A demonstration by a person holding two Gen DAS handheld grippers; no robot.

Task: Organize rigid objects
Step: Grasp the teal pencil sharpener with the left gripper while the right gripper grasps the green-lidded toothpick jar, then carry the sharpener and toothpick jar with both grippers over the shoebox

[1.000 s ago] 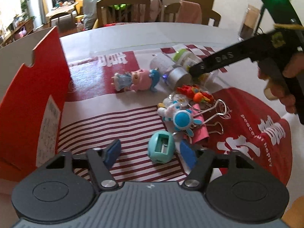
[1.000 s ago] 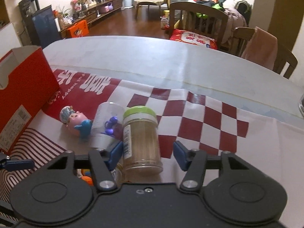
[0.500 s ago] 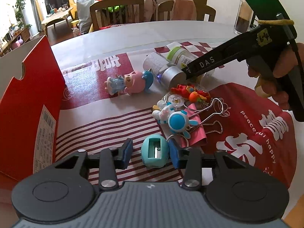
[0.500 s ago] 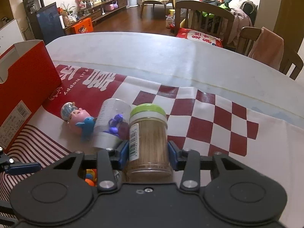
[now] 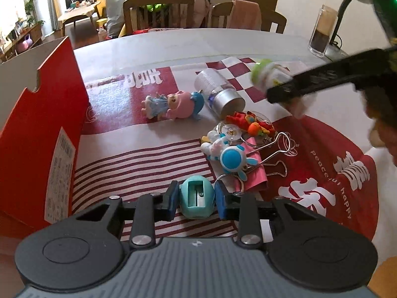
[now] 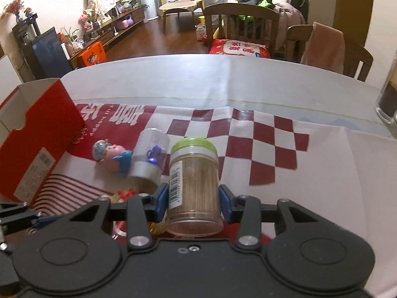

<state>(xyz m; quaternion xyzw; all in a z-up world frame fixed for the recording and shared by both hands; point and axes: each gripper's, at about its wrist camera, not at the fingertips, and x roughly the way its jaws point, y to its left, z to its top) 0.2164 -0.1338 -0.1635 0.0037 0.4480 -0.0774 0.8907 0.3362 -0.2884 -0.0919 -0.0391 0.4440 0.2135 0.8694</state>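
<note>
The left hand-held gripper (image 5: 197, 200) has just been closing, and its blue pads now press both sides of a teal pencil sharpener (image 5: 197, 198) on the striped cloth of the tabletop (image 5: 173, 42). The right hand-held gripper (image 6: 194, 200) is clamped on a green-lidded toothpick jar (image 6: 194, 181), lifted clear of the cloth. At eleven o'clock from the jar lie a clear capsule toy (image 6: 148, 156) and a pink pig figure (image 6: 111, 156), touching. A red cardboard box (image 5: 42, 129) stands at nine o'clock. Keychains and binder clips (image 5: 273, 154) are heaped at one o'clock from the sharpener.
</note>
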